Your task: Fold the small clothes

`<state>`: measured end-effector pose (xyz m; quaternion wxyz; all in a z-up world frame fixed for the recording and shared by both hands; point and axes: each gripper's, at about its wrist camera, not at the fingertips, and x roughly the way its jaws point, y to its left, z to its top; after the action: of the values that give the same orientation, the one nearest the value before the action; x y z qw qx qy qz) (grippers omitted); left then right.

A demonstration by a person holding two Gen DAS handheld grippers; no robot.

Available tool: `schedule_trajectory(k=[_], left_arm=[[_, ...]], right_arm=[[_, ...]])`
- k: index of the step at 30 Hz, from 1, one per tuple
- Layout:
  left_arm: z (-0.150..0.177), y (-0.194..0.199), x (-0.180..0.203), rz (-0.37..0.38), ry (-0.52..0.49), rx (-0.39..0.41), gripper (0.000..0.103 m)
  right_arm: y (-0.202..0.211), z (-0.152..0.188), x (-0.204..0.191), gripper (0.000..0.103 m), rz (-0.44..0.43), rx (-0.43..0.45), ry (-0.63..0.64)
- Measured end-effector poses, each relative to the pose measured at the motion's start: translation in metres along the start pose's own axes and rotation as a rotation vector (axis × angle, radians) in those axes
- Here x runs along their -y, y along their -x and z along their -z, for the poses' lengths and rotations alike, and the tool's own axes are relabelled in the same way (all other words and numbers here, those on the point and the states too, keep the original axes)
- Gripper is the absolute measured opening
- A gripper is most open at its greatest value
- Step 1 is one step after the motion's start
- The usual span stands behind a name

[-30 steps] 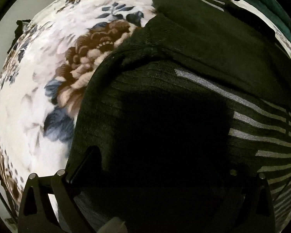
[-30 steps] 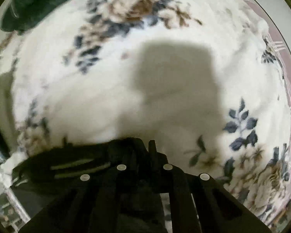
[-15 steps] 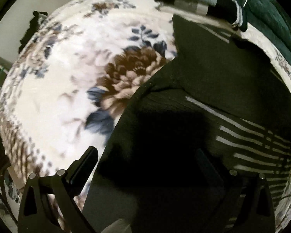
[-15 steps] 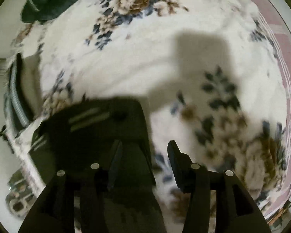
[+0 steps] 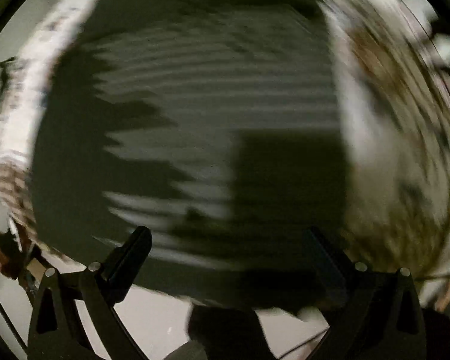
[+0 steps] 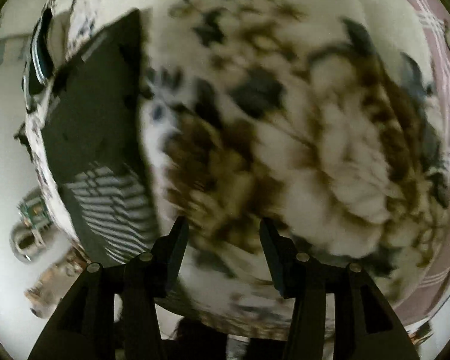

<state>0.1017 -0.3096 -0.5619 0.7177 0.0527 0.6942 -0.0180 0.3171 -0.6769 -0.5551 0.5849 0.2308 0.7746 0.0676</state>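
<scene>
A cream blanket point(image 6: 330, 156) printed with large brown and dark blue flowers covered the bed, and it filled most of the right wrist view, blurred. A mauve checked sheet point(image 6: 447, 96) showed along its far right edge. Pale floor point(image 5: 153, 315) lay below the bed's edge, seen just under the left gripper point(image 5: 228, 249).

One dark garment with pale grey stripes point(image 5: 195, 114) lay flat on the blanket, directly ahead of and beneath the left gripper, spreading across nearly the whole of that view. From the right gripper point(image 6: 223, 240) the same garment point(image 6: 105, 138) lay off to the left, apart from its fingers, with its striped part nearest. A blocky shadow fell across the garment just in front of the left gripper's right finger. Beyond the garment, at the upper left of the right wrist view, sat another dark cloth with light stripes point(image 6: 40, 60), too blurred to make out. Some small clutter point(image 6: 30, 225) stood on the floor to the lower left, also unclear.

Both grippers stood with their fingers apart and nothing between them: the left spread wide over the garment, the right parted over bare blanket. Two grippers and one striped garment were visible.
</scene>
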Motion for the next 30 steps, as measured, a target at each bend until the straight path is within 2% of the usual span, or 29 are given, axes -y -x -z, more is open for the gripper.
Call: schedule_trajectory(k=[3, 5, 7, 8, 9, 10, 12, 17, 20, 23, 27, 28, 29, 30], left_arm=[[0.017, -0.029, 0.056, 0.001, -0.061, -0.050, 0.103], [0.019, -0.048, 0.072, -0.023, -0.065, -0.080, 0.102], [0.015, -0.061, 0.077, -0.066, -0.046, -0.061, 0.092], [0.013, -0.059, 0.074, -0.061, -0.019, -0.031, 0.086], [0.012, -0.056, 0.072, -0.056, -0.001, -0.011, 0.065], [0.012, -0.047, 0.068, -0.049, 0.025, 0.024, 0.036], [0.012, -0.035, 0.064, -0.080, 0.036, 0.063, 0.008], [0.016, -0.014, 0.041, -0.080, 0.090, 0.108, 0.007], [0.016, -0.001, 0.040, -0.082, 0.106, 0.137, 0.006], [0.017, 0.006, 0.039, -0.092, 0.100, 0.160, 0.006], [0.028, 0.020, 0.057, -0.086, 0.104, 0.180, 0.006], [0.028, 0.022, 0.059, -0.077, 0.103, 0.185, 0.006], [0.029, 0.022, 0.059, -0.075, 0.099, 0.186, 0.006], [0.030, 0.024, 0.056, -0.074, 0.095, 0.187, 0.006]], right_arm=[[-0.009, 0.004, 0.022, 0.051, -0.024, -0.021, -0.015], [-0.011, 0.000, 0.027, 0.051, -0.039, -0.012, -0.007], [-0.010, -0.010, 0.023, 0.051, -0.087, 0.004, 0.018], [-0.011, -0.019, 0.017, 0.051, -0.108, 0.011, 0.024], [-0.010, -0.028, 0.010, 0.051, -0.148, 0.024, 0.033], [-0.010, -0.040, 0.001, 0.051, -0.189, 0.038, 0.040], [-0.010, -0.067, -0.018, 0.052, -0.243, 0.063, 0.042], [-0.022, -0.135, -0.061, 0.052, -0.368, 0.116, 0.030], [-0.025, -0.175, -0.073, 0.052, -0.361, 0.158, -0.007], [-0.039, -0.203, -0.081, 0.052, -0.338, 0.138, -0.057], [-0.057, -0.210, -0.093, 0.052, -0.364, 0.077, -0.098], [-0.057, -0.210, -0.098, 0.041, -0.383, 0.067, -0.080], [-0.058, -0.210, -0.101, 0.016, -0.391, 0.053, -0.058], [-0.054, -0.207, -0.109, 0.009, -0.337, 0.058, -0.009]])
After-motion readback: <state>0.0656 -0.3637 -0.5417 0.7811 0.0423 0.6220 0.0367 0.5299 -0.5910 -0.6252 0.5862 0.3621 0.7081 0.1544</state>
